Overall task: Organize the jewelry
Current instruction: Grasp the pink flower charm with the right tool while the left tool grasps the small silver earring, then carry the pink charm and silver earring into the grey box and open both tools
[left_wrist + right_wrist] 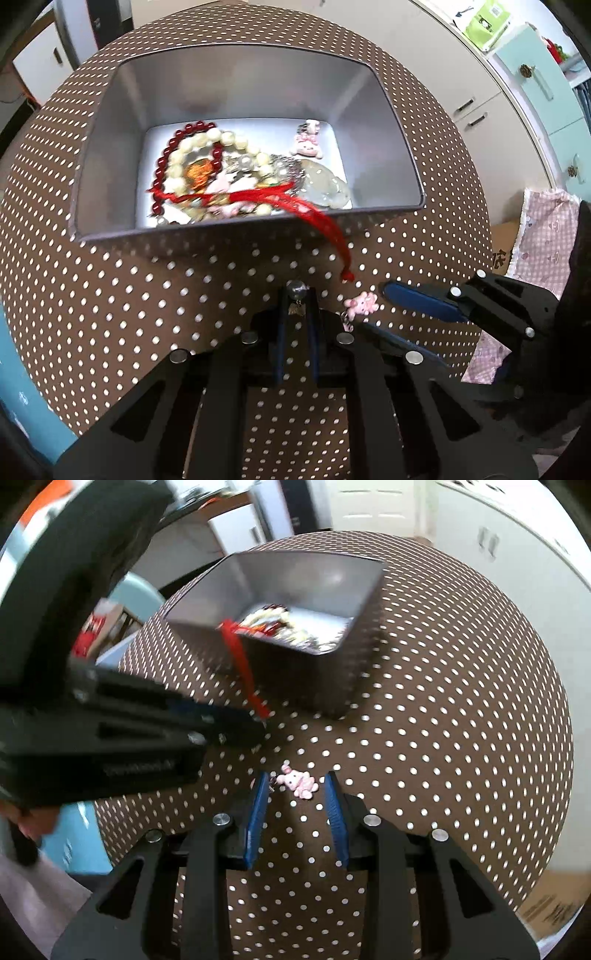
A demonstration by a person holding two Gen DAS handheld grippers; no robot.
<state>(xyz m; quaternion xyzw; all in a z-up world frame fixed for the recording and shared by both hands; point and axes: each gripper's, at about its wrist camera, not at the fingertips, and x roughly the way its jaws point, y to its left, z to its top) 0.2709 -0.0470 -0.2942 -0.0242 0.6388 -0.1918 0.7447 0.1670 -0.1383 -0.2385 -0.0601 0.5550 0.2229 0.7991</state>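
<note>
A small grey bead [296, 288] with a little metal tag hanging under it sat pinched between the tips of the left gripper [297, 295], whose blue-lined jaws stood close together on it; just to the right of those tips a pink bunny charm [362, 303] lay on the cloth, and in the right wrist view the same charm [298, 783] lay between the spread fingers of the right gripper [297, 781], which gaped wide and touched nothing; a short chain trailed from the charm toward that gripper's left finger [258, 805].

Ahead of both grippers stood an open grey metal tin [388, 92], its near rim running across the view; inside lay a heap of cream beads [229, 139], dark red beads [166, 155], a pale jade-like pendant [328, 182] and a second pink charm [306, 142]; a red tassel cord [325, 225] spilled over the near rim and ended on the cloth just ahead of the left gripper's tips, to their right.

Between the tin's near wall and the grippers ran a bare band of cloth, crossed only by the cord; the right half of the tin's floor lay mostly bare.

The brown tablecloth with white dots [110, 295] covered a round table; white cabinets [443, 66] and a pale blue door [535, 74] stood beyond it, blurred in the right wrist view.
</note>
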